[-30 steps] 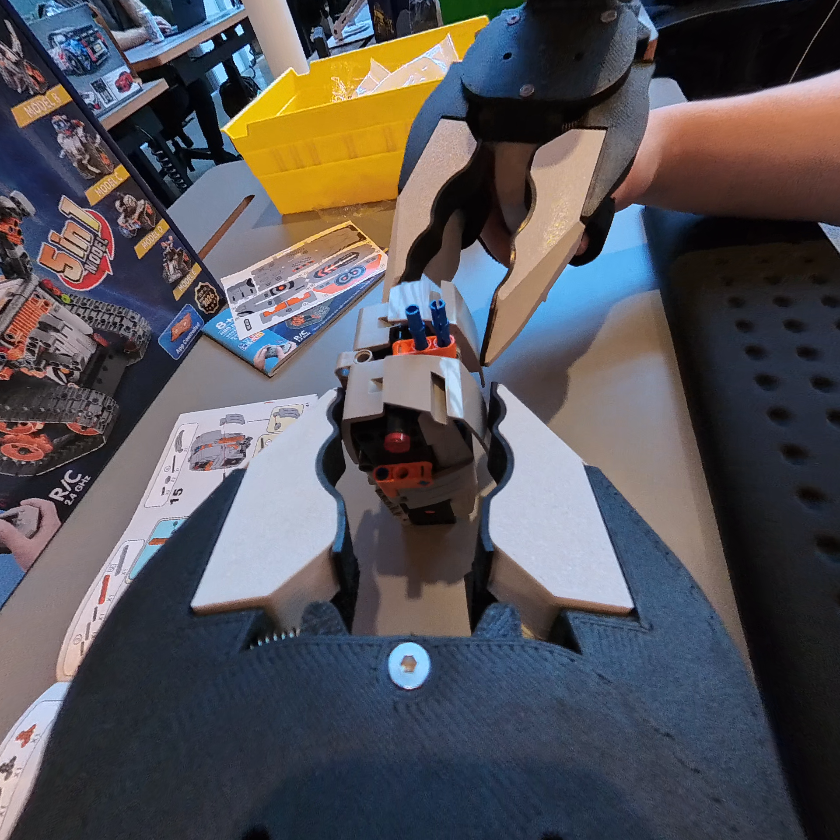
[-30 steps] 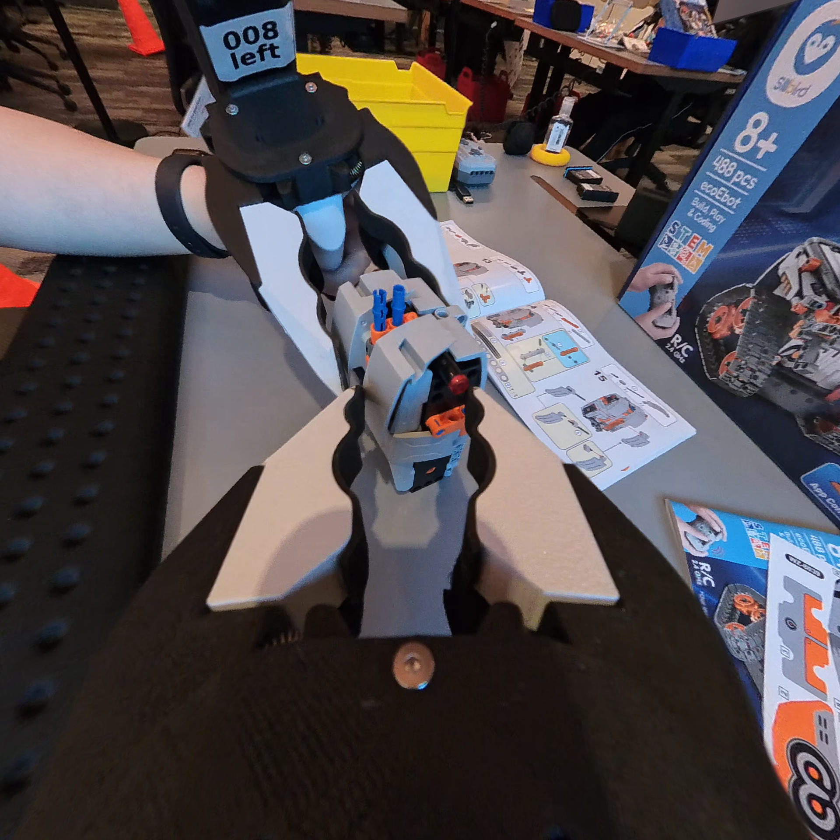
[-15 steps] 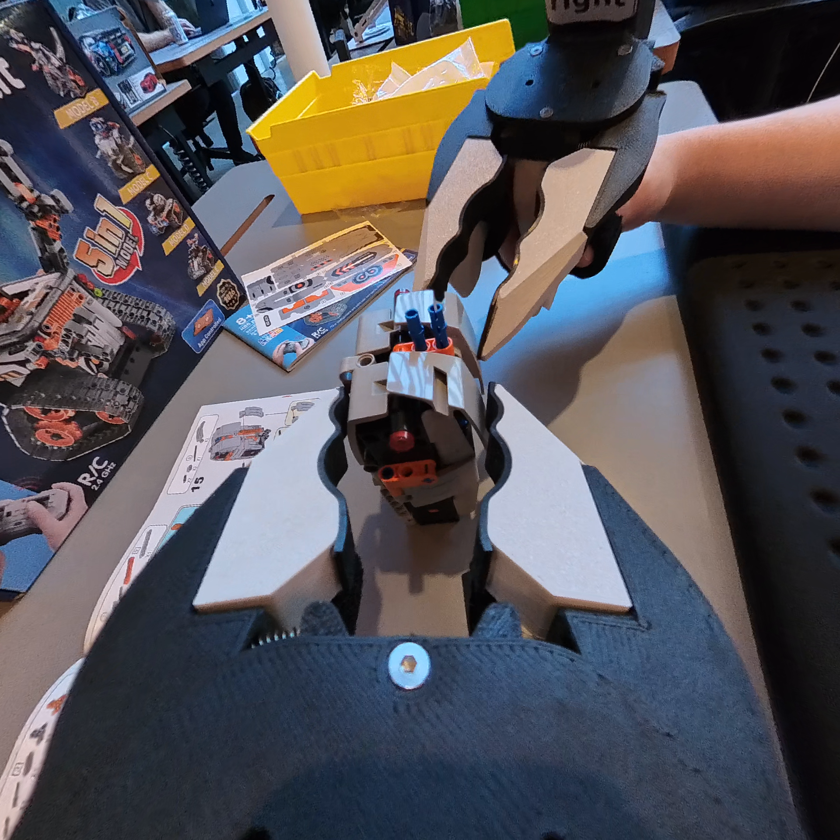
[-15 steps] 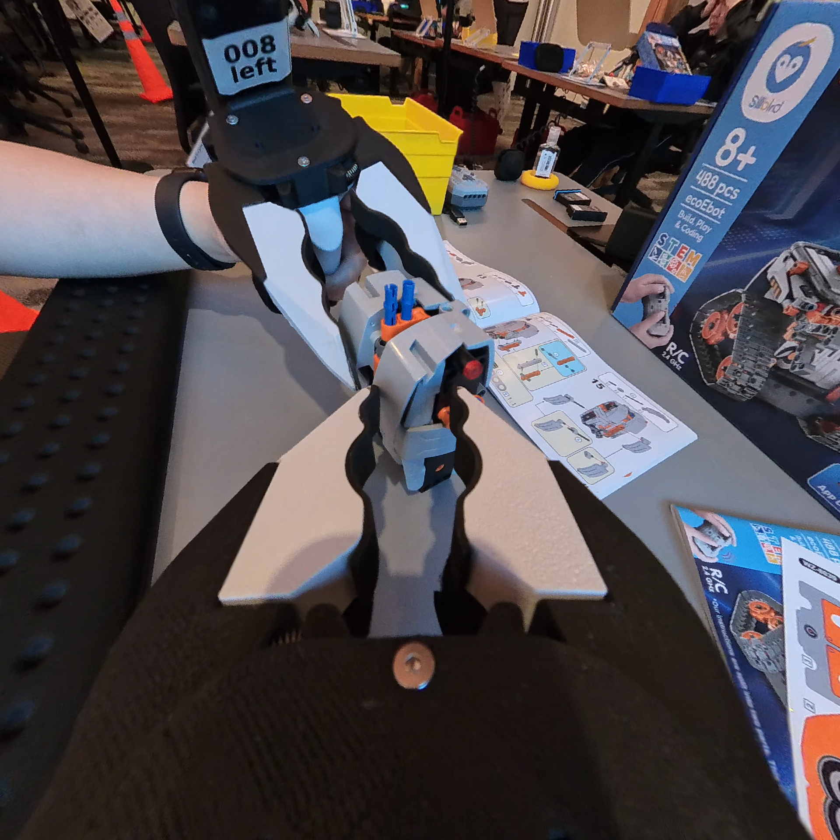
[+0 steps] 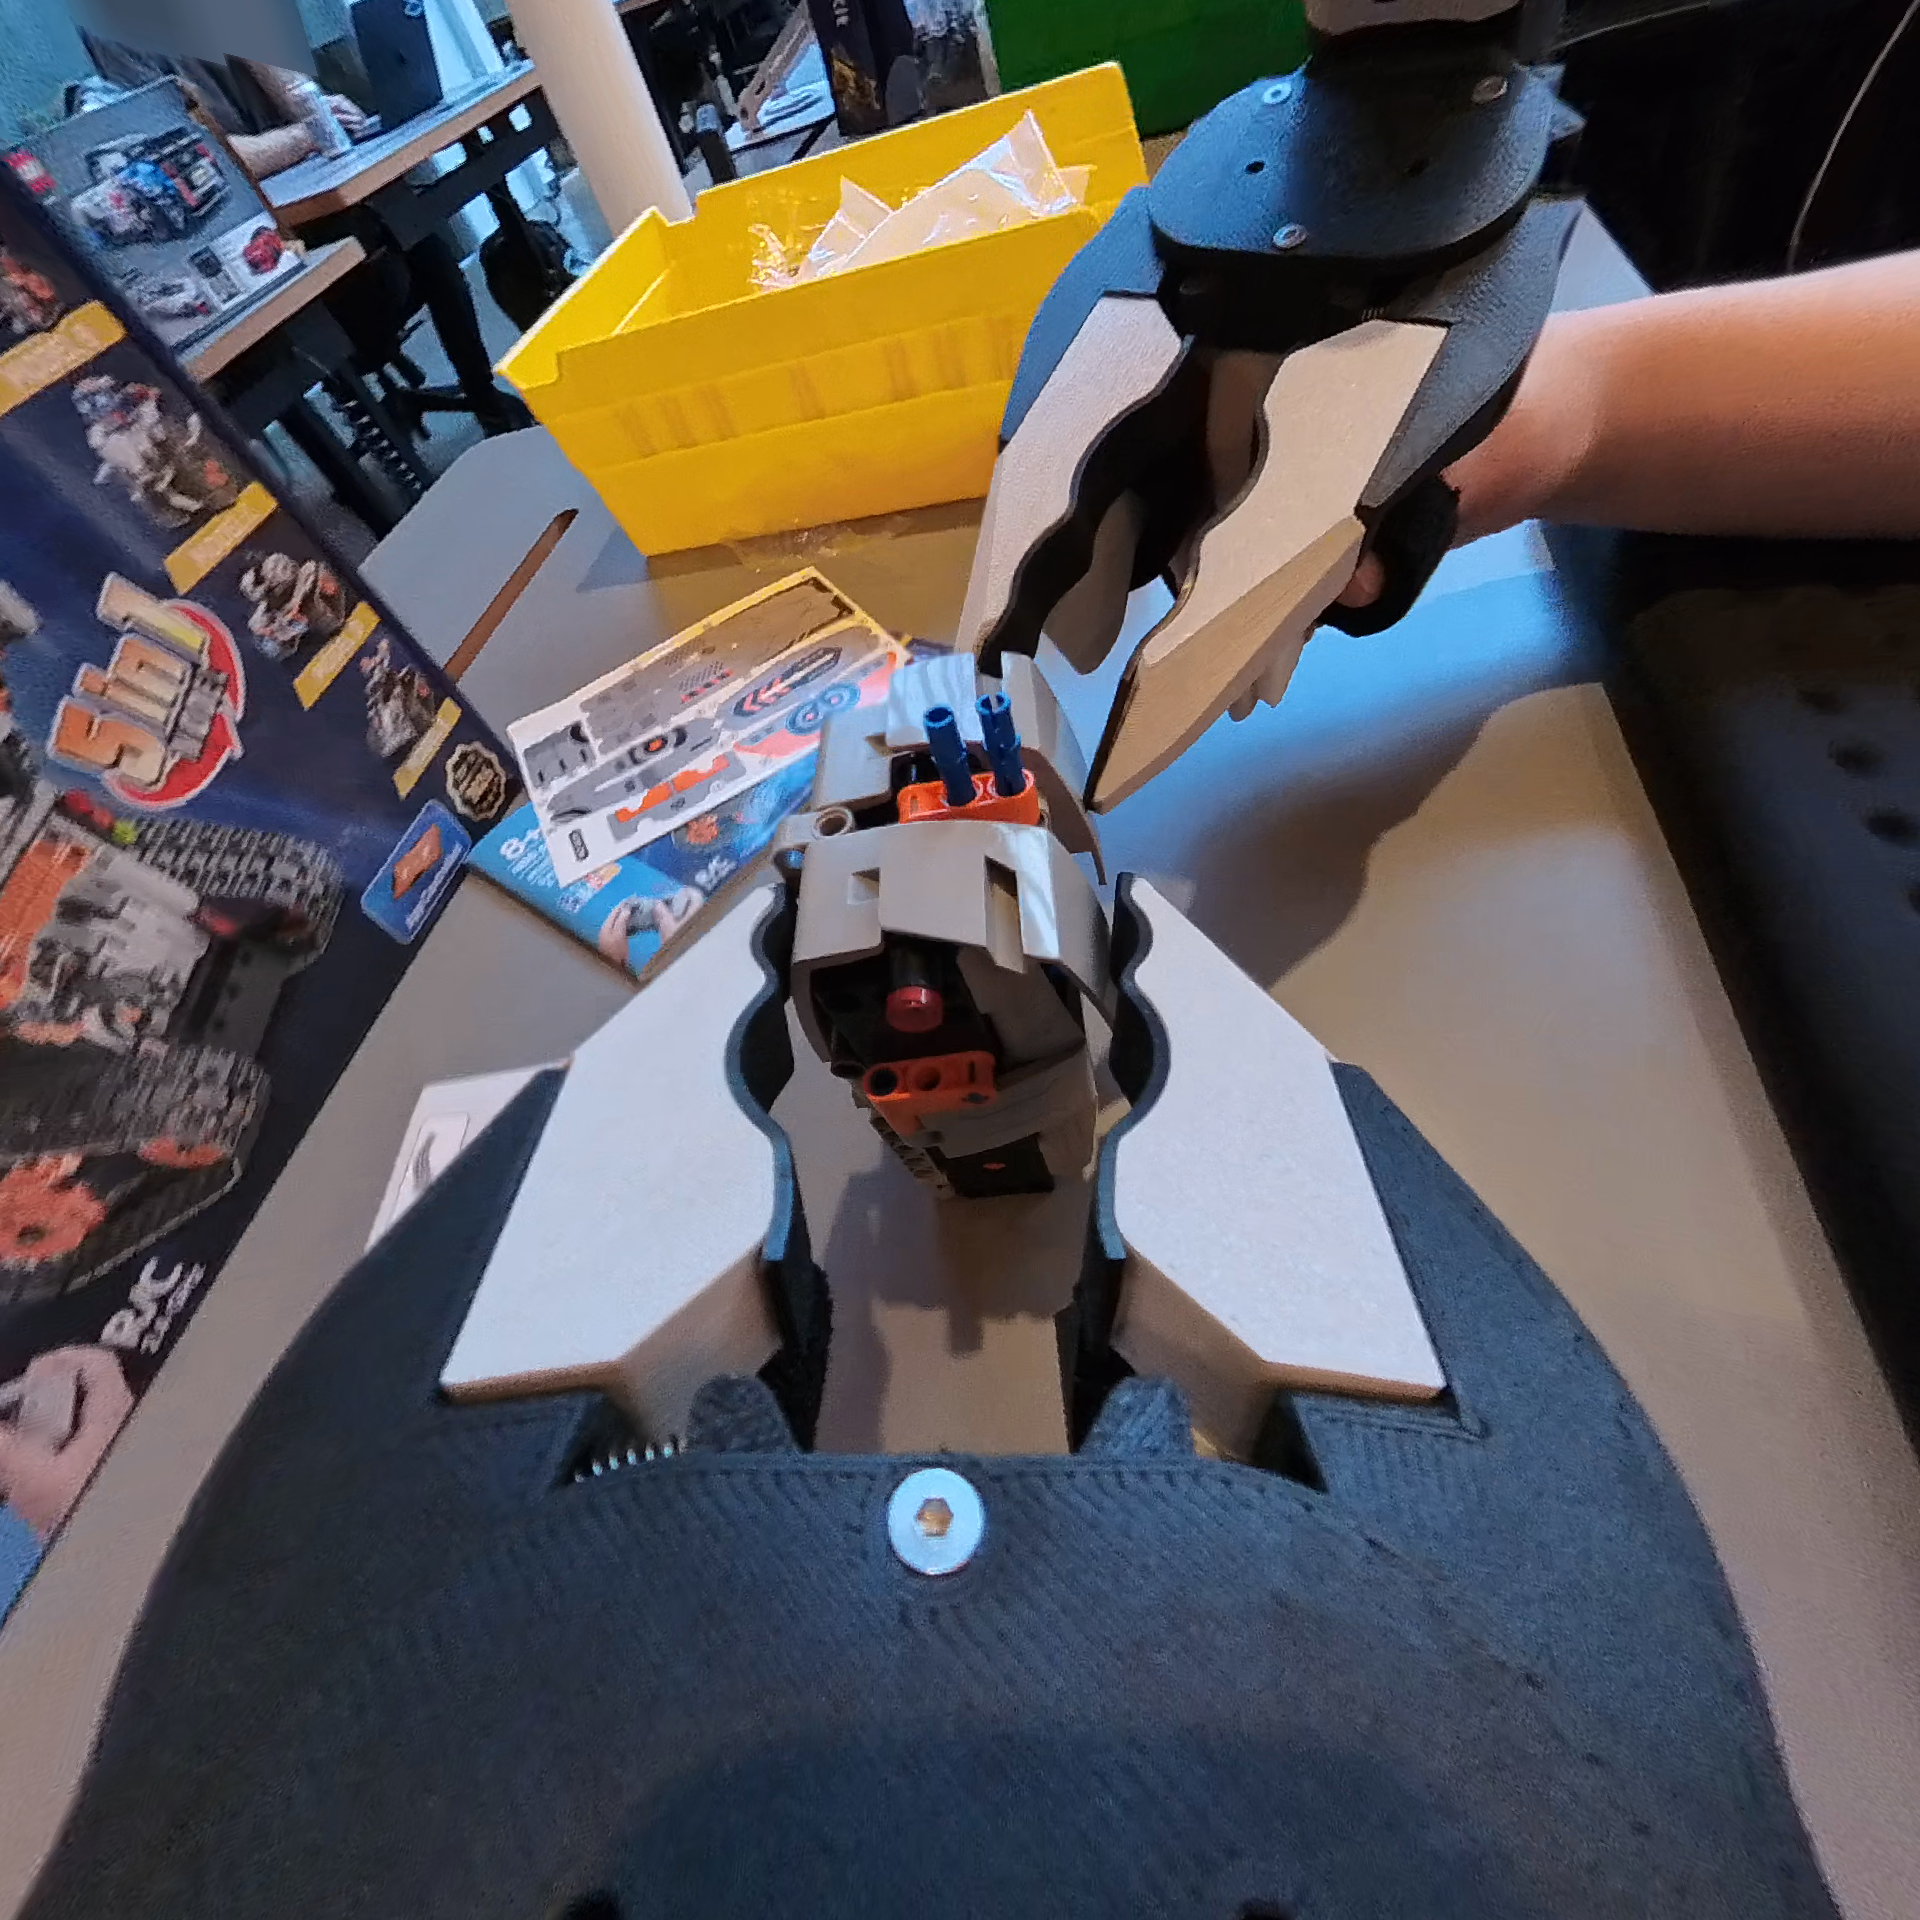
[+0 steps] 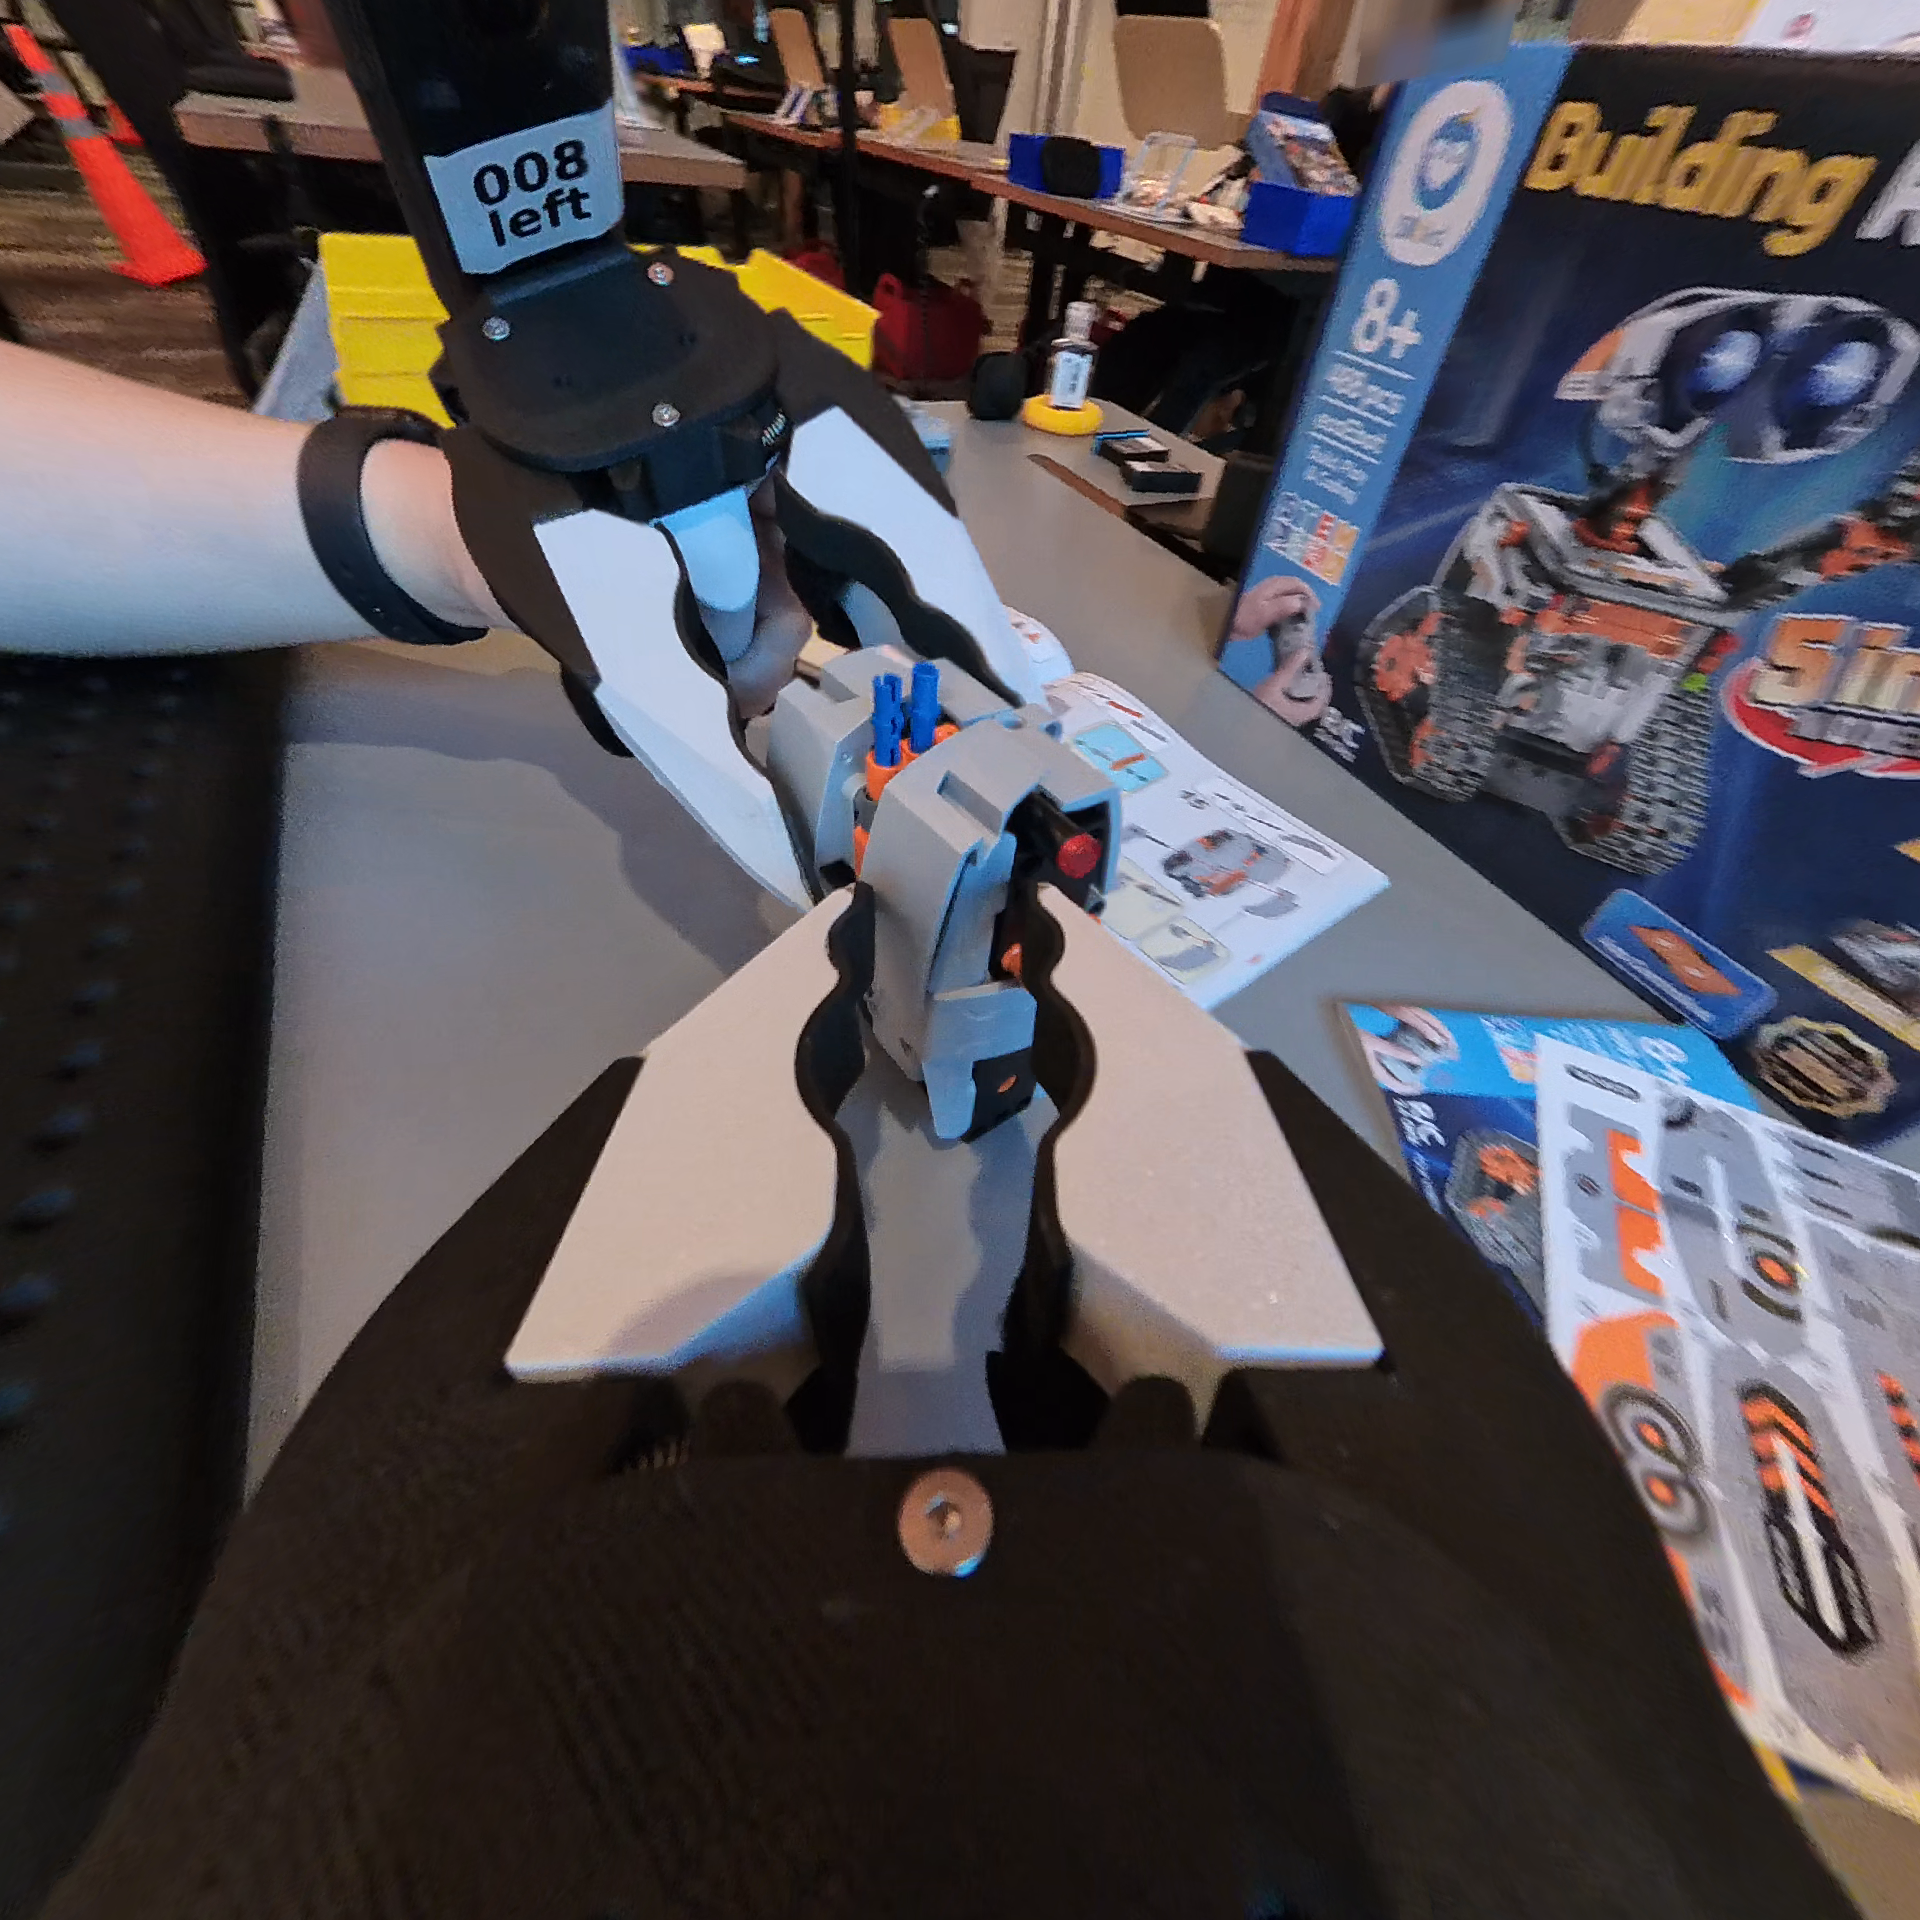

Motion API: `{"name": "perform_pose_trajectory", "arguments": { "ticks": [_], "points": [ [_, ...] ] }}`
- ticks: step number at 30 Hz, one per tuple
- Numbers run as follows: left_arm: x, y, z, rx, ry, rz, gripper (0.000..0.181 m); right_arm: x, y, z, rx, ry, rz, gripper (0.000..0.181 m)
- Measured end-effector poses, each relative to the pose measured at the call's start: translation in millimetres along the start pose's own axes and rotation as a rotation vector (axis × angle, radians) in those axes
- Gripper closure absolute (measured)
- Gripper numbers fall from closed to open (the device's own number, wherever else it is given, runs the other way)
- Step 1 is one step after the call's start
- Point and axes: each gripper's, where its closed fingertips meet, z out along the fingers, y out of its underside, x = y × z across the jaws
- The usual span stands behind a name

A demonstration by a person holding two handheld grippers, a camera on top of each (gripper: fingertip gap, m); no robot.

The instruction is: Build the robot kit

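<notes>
The left gripper [image 5: 940,1029] sits low in the centre of the left wrist view, its two grey fingers [image 5: 644,1174] closed narrowly on a grey block-built assembly [image 5: 935,935] with orange connectors and a red pin. The assembly stands between the finger notches, above the grey table [image 5: 1455,987]. Two blue pins [image 5: 971,743] stick up from its top.

The right gripper [image 6: 945,997], at centre frame in the right wrist view, also has its fingers pressed in against the same assembly [image 6: 956,883], gripping its other end; the fingers are narrow, with the toy wedged in their wavy inner edges. In the left wrist view the right gripper [image 5: 1049,717] comes down from the upper right, held by a person's hand [image 5: 1507,457], and its left fingertip touches the top of the assembly, beside the blue pins.

Farther out, a yellow bin [image 5: 810,353] holding clear plastic bags sits at the upper centre of the left wrist view. A sticker sheet [image 5: 707,717] lies on a blue booklet in front of it. An open instruction booklet [image 6: 1216,842] lies right of centre in the right wrist view, just behind the assembly. A large dark toy box [image 6: 1662,520] stands along the right edge. A black perforated mat [image 6: 125,935] fills the left side.
</notes>
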Motion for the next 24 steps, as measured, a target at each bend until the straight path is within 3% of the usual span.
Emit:
{"name": "perform_pose_trajectory", "arguments": {
  "ticks": [10,24],
  "points": [
    [-22.2,-19.1,61.0,0.030,0.161,0.065,0.122,51.8,11.5,-35.1,0.022,0.210,0.066,0.157],
    [-27.9,-8.9,65.5,-0.031,0.120,0.119,0.117,58.9,15.6,-36.8,0.002,0.261,0.028,0.156]
  ]
}}
